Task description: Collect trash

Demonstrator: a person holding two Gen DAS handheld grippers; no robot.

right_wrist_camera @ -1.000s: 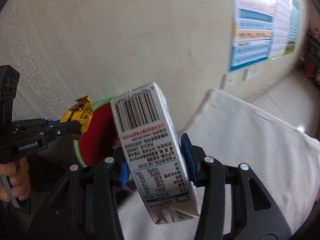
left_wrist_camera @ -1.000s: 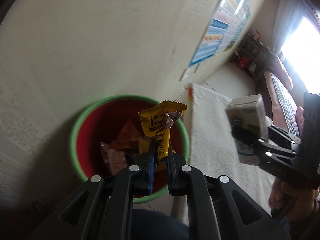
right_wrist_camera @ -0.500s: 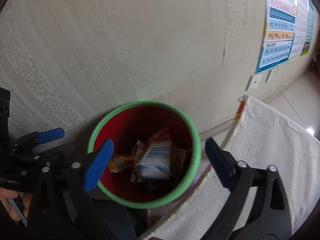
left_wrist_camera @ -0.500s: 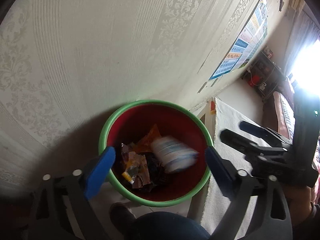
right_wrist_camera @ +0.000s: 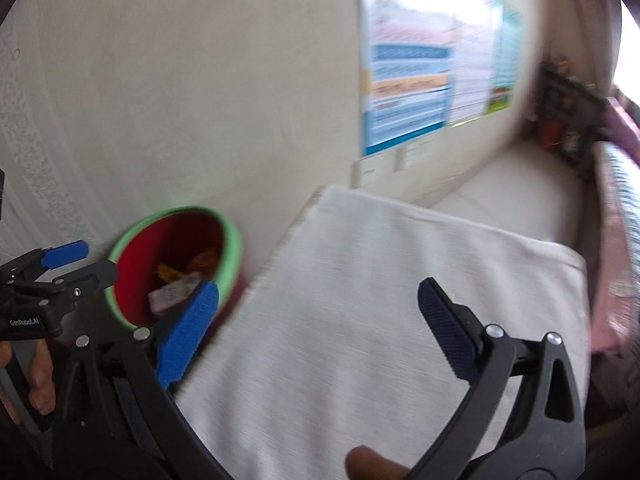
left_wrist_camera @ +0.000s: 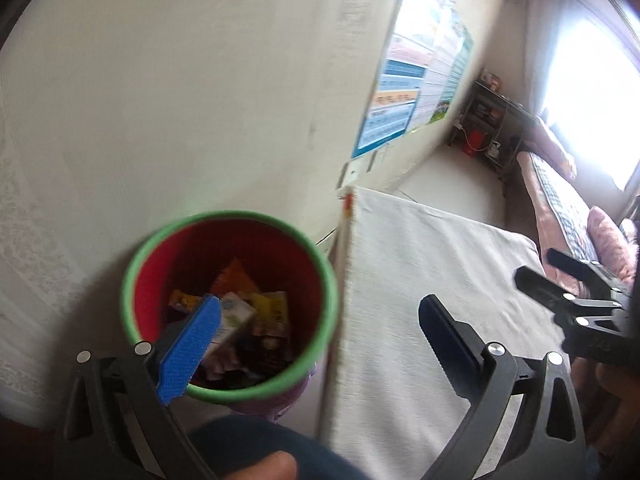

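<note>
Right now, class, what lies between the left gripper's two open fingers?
In the left wrist view, the red, green-rimmed bin edge and white cloth-covered table; nothing held.

One bin (left_wrist_camera: 132, 280), one milk carton (left_wrist_camera: 234, 314), two grippers, left gripper (left_wrist_camera: 316, 330), right gripper (right_wrist_camera: 318, 310), one white-clothed table (left_wrist_camera: 432, 264)

The bin (left_wrist_camera: 132, 280) is red inside with a green rim, holding orange, yellow and white wrappers (left_wrist_camera: 240, 304). At 3 o'clock of it, the tabletop (left_wrist_camera: 420, 264) wears a plain off-white cloth. The wall (left_wrist_camera: 160, 80) is cream with a faint damask pattern; the poster (left_wrist_camera: 400, 104) has blue, orange and white bands.
</note>
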